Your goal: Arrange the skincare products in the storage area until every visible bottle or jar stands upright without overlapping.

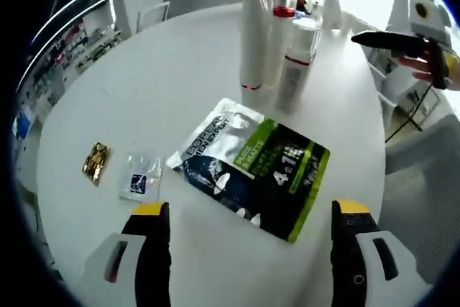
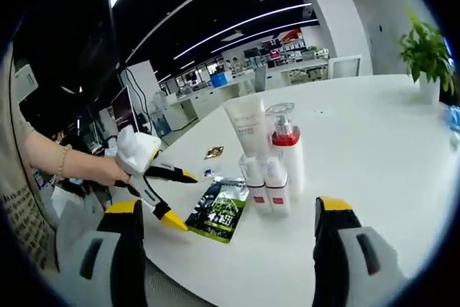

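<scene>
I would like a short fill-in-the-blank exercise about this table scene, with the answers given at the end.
1. The dark and green sachet is lying ____ on the white table.
2. The pump bottle in the standing group has a ____ collar.
3. The small wrapper near the table's edge is ____ in colour.
4. The left gripper holds ____ between its open jaws.

Missing words: flat; red; gold; nothing

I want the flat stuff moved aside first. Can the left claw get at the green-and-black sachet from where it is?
Probably yes: the sachet lies flat on the table just ahead of the open left claw, with nothing between them.
</scene>
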A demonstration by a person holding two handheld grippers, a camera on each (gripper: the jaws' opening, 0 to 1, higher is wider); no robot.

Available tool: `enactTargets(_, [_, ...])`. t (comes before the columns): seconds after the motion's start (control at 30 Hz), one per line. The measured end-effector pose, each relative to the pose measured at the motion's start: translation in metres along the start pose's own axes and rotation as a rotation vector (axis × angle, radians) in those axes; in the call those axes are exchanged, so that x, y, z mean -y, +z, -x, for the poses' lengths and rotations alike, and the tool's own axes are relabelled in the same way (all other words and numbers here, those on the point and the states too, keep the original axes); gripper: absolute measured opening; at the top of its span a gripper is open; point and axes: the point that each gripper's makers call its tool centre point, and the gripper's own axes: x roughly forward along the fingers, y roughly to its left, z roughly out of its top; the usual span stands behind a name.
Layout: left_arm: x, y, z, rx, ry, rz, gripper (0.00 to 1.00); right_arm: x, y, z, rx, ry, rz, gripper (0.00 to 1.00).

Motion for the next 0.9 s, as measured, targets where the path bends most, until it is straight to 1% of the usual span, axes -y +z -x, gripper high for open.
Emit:
enactTargets(0.13, [0.002,-0.006,0.011,0.028,0.020,0.091,0.93,0.001,-0.003,0.003,-0.004,-0.003,0.009,1.00])
enactTargets(0.23, [0.002,-0.011,0.022,0.069,0.032,0.181,0.95,0.004,-0.005,0.007,-0.010,-0.011,0.015,1.00])
enactTargets(0.33, [0.002,-0.015,0.031,0.092,0.042,0.234,0.94,0.005,-0.007,0.009,-0.016,-0.014,0.016,1.00])
enactTargets(0.43, [0.002,-0.017,0.044,0.138,0.050,0.333,0.95,0.006,-0.010,0.012,-0.026,-0.011,0.022,1.00])
enactTargets(0.53, [0.003,-0.019,0.057,0.175,0.060,0.393,0.95,0.006,-0.013,0.015,-0.035,-0.006,0.026,1.00])
enactTargets(0.6, [0.003,-0.022,0.065,0.193,0.069,0.431,0.96,0.006,-0.014,0.016,-0.040,-0.004,0.031,1.00])
enactTargets(0.73, [0.004,-0.028,0.082,0.221,0.097,0.479,0.97,0.004,-0.014,0.018,-0.044,0.004,0.040,1.00])
enactTargets(0.9, [0.007,-0.034,0.098,0.247,0.121,0.510,0.97,0.004,-0.012,0.021,-0.041,0.005,0.049,1.00])
